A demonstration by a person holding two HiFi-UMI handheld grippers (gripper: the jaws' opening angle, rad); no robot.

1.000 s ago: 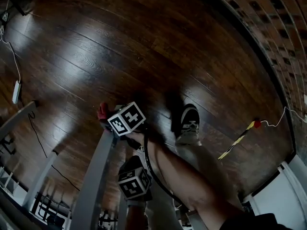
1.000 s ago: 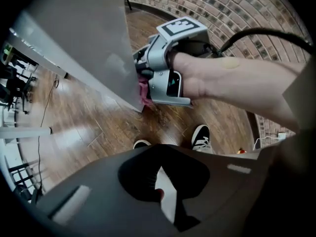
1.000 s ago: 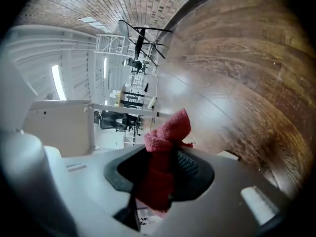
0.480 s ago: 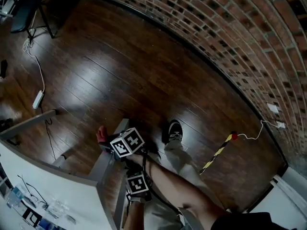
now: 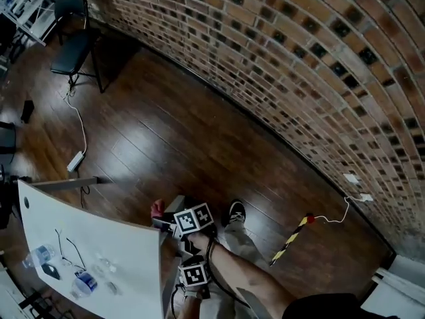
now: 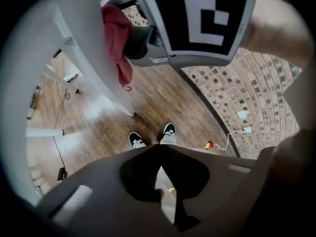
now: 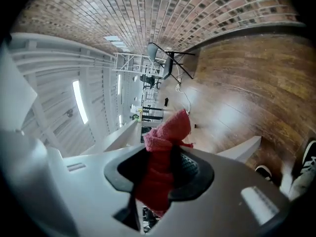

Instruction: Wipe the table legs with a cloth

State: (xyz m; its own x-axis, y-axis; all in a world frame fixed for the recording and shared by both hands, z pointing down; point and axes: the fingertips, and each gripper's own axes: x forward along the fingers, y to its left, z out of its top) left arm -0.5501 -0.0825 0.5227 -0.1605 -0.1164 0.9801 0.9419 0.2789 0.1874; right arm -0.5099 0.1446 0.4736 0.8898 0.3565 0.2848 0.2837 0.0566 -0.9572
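The head view is dim, with pale glare streaks on the dark floor (image 5: 166, 138) and a bright white tabletop (image 5: 133, 258). Fisheye curves the brick wall (image 5: 299, 65); both gripper views darken toward corners.

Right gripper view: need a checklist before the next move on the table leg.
1. Red cloth clamped in the right gripper: ok, the jaws are closed on it.
2. Cloth sticks out past the jaws, enough to wipe with: ok.
3. Cloth touching the table leg: cannot tell. In the left gripper view it sits right beside the leg.
4. Left gripper free: ok, jaws shut with nothing between them.
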